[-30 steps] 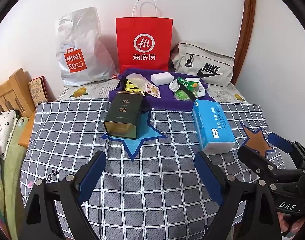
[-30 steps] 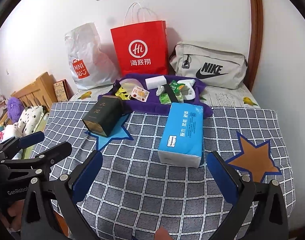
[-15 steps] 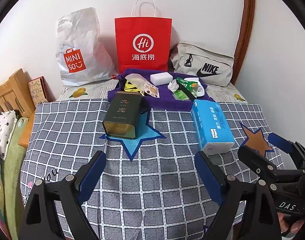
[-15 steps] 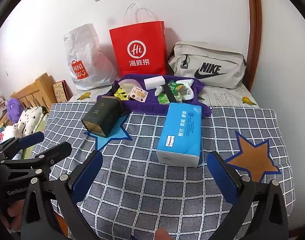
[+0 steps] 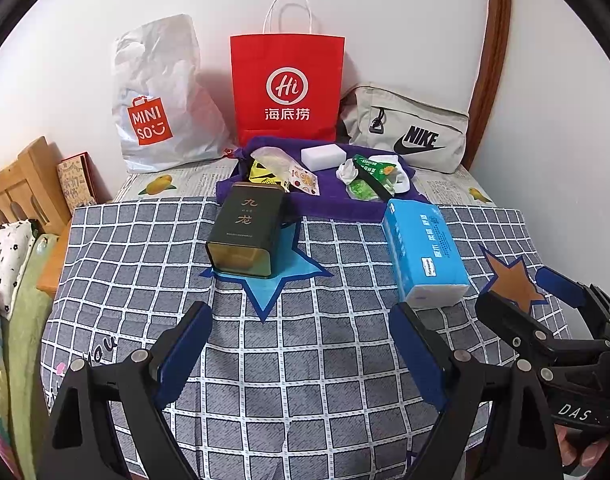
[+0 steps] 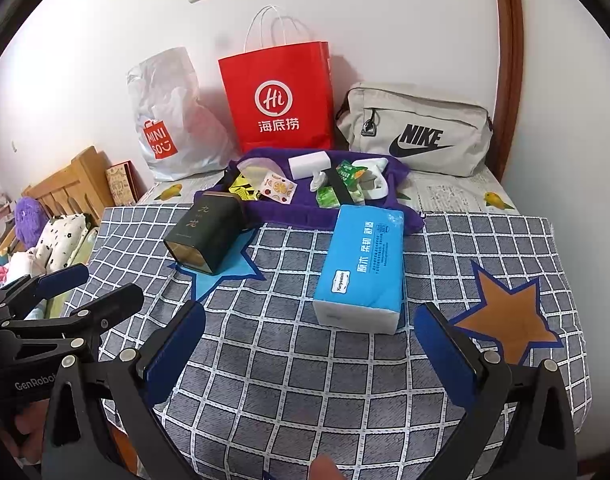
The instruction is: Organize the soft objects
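Though crinkly, brick-shaped tissue pack [image 6: 361, 268]

1. Purple towel [image 5: 325, 204]: near edge at 7 o'clock lay hidden behind dark tin [image 5: 245, 232].
2. Small print on blue tissue pack [image 6: 365, 264] was too small to read.
3. Red bag [image 5: 287, 88] hid the towel's far edge.

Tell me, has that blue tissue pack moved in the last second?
No. The blue tissue pack lies where it did, its far end against the purple cloth, beside the orange star; only the camera drifted slightly.
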### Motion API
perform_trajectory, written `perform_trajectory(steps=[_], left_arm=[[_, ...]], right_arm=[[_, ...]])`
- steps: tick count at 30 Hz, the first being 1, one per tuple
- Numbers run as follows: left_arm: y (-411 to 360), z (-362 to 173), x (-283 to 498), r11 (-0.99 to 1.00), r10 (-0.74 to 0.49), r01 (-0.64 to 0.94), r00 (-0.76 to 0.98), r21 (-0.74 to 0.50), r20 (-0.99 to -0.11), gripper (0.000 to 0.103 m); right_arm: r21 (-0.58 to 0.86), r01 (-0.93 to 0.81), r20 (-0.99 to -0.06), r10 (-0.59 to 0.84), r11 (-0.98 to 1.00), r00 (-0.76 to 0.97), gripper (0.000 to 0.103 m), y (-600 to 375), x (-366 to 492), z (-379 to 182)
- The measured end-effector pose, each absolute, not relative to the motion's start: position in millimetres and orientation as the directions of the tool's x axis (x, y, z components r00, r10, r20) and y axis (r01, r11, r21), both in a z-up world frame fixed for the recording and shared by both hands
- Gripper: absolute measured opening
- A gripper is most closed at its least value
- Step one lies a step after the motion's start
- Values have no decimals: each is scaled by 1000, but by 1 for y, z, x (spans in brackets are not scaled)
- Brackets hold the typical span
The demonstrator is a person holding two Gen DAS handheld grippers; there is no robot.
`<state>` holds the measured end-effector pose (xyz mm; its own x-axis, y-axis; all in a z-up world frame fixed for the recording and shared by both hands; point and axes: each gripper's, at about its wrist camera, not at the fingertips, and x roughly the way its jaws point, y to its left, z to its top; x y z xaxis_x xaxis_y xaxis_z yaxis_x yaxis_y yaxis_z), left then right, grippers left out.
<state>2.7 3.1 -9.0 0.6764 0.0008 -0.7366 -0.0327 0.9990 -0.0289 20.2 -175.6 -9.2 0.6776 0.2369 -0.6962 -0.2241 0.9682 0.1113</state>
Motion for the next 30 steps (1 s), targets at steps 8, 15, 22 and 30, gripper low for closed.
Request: perform_trajectory(steps=[8, 15, 22, 30], left_arm=[[3, -9, 3, 999, 3, -34, 677, -27, -736, 89], [3, -10, 3, 999, 5, -34, 679, -25, -734, 89], [2, -9, 3, 999, 6, -33, 680, -22, -733, 89], [2, -10, 2, 999, 6, -33, 680, -22, -733, 90]], right_arm=[[112, -224, -698, 237, 968, 676, 103, -176, 20, -9], [111, -224, -697, 237, 968, 677, 103, -176, 21, -9], [109, -224, -696, 236, 968, 679, 103, -177, 21, -9], [112, -222, -696, 236, 969, 678, 103, -177, 22, -10]])
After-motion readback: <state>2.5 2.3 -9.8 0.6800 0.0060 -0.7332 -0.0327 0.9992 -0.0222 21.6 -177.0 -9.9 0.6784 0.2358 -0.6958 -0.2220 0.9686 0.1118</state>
